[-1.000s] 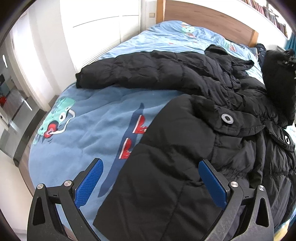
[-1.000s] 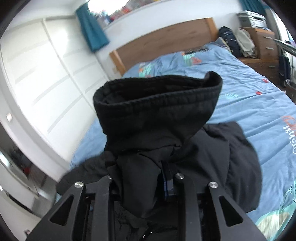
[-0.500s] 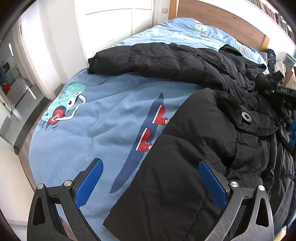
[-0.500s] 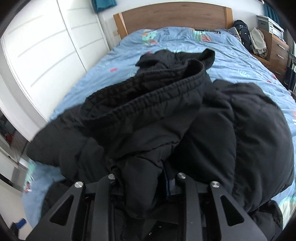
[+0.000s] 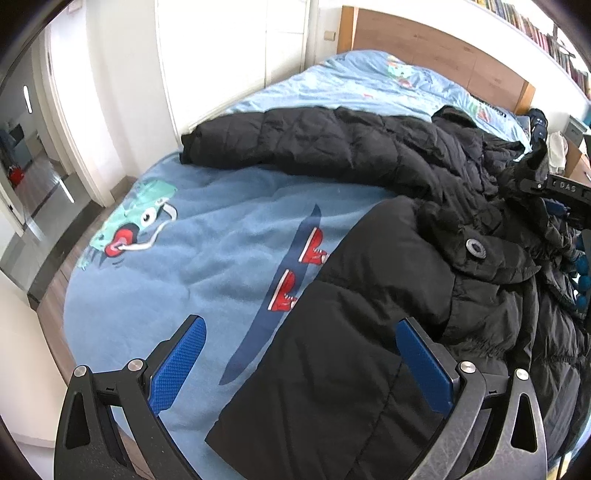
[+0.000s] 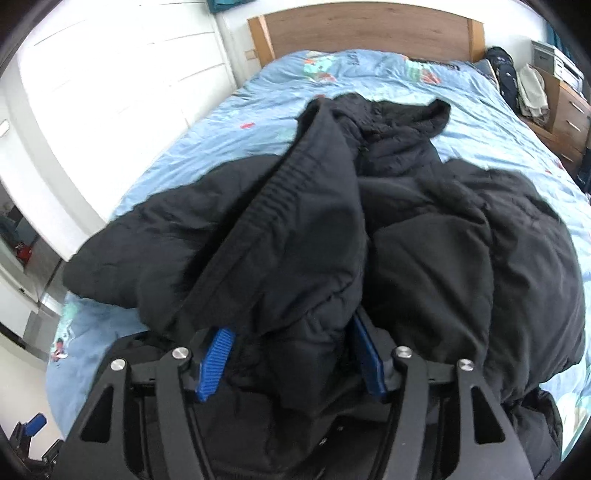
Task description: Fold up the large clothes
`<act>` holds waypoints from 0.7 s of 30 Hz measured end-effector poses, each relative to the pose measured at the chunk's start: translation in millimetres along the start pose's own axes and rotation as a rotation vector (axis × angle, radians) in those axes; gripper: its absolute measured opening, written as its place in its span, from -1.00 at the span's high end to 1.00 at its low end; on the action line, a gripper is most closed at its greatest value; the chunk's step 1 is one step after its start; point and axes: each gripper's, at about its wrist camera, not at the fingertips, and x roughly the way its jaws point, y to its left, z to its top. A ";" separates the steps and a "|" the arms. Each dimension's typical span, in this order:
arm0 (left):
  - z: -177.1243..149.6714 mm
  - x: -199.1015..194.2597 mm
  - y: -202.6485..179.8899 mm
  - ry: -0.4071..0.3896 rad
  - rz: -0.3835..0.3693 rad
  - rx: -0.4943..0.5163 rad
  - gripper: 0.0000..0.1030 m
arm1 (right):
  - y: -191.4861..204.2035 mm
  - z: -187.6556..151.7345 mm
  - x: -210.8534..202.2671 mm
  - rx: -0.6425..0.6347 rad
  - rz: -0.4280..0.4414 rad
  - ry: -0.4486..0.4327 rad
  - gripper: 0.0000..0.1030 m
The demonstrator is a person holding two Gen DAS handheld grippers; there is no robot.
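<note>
Lying across a blue cartoon-printed duvet (image 5: 207, 258), the black quilted puffer jacket (image 5: 369, 332) covered the near half of the bed. In the left wrist view its body filled the 3 to 6 o'clock area, and one sleeve (image 5: 295, 140) ran flat toward 11 o'clock, its end near the bed's edge. A round metal snap (image 5: 475, 246) sat on a flap at 2 o'clock.

The left gripper (image 5: 301, 363) hung above the jacket's lower edge with its blue textured pads (image 5: 177, 363) spread wide apart and nothing between them. One pad was over the bare duvet, the other over black fabric.

In the right wrist view the right gripper (image 6: 291, 363) had a thick fold of the jacket, with an elasticated cuff band (image 6: 295, 177), between its pads. The pads stood partly apart, with the fabric bulging through the gap; whether they pressed on it could not be told. The cuffed fold ran toward 12 o'clock over the jacket's body.

A wooden headboard (image 6: 369, 29) stood at 12 o'clock, white panelled wardrobe doors (image 6: 110, 74) at 10 o'clock, and a wooden chest of drawers (image 6: 569, 118) at 2 o'clock.
</note>
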 end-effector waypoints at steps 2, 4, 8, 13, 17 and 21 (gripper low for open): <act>1.1 -4.4 -1.0 -0.014 -0.004 -0.006 -0.98 | 4.4 1.5 -14.7 -0.017 0.022 -0.017 -0.18; 2.9 -8.6 -2.2 -0.028 -0.012 -0.012 -0.98 | 6.5 3.3 -25.5 -0.025 0.038 -0.040 -0.18; 5.0 -10.9 -8.7 -0.028 -0.027 -0.001 -0.98 | -1.4 9.9 -58.4 -0.046 0.048 -0.094 -0.19; 12.3 -4.8 -24.2 -0.012 -0.049 0.024 -0.98 | -27.7 18.6 -91.1 -0.042 -0.009 -0.151 -0.20; 26.3 1.2 -48.4 -0.023 -0.078 0.057 -0.98 | -61.8 26.9 -99.9 -0.013 -0.102 -0.167 -0.20; 38.8 13.0 -71.5 -0.028 -0.075 0.078 -0.98 | -92.8 35.7 -99.5 0.030 -0.150 -0.176 -0.20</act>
